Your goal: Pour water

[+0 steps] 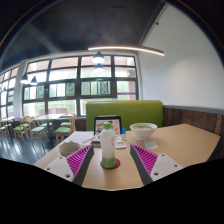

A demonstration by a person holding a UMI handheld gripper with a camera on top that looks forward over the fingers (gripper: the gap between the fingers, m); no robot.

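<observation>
A clear plastic bottle (108, 145) with a green base stands upright on a small red coaster (109, 162) on a tan wooden table (180, 140). My gripper (109, 163) is open, its pink pads (72, 160) wide apart. The bottle stands between the fingertips with a gap at each side. A pale bowl (144, 130) sits beyond the bottle to the right. Another light cup or bowl (68, 147) sits just beyond the left finger.
A tablet or card stand (108, 125) is behind the bottle. A green booth bench (125, 112) backs the table. Dining tables and chairs (35, 125) stand at the left by large windows.
</observation>
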